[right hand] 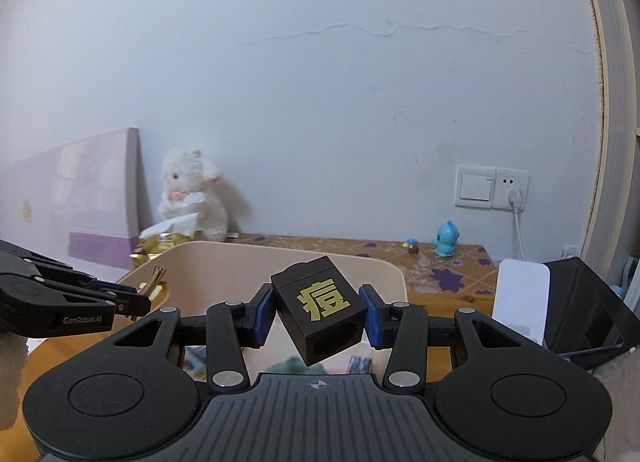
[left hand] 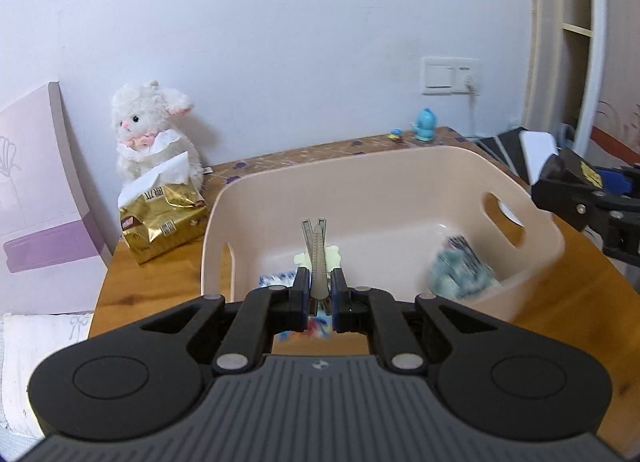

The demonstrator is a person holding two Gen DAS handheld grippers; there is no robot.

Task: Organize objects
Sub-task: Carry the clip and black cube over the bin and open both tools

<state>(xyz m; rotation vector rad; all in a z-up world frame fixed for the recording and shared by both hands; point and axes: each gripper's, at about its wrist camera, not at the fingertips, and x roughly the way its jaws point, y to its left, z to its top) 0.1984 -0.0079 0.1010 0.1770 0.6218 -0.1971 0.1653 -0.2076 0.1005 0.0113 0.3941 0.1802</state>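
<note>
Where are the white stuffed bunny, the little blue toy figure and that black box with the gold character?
white stuffed bunny (left hand: 154, 130): left wrist view, its chest.
blue toy figure (right hand: 445, 239): right wrist view, its body.
black box (right hand: 320, 304): right wrist view, its gold-lettered face.

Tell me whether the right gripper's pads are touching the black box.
Touching. The right wrist view shows both blue pads of the right gripper pressed against the black box, held tilted above the basket.

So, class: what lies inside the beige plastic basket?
Inside the beige basket: a blurred blue-green packet, a pale yellow item and a blue-white one. The left gripper covers the floor nearest it.
</note>
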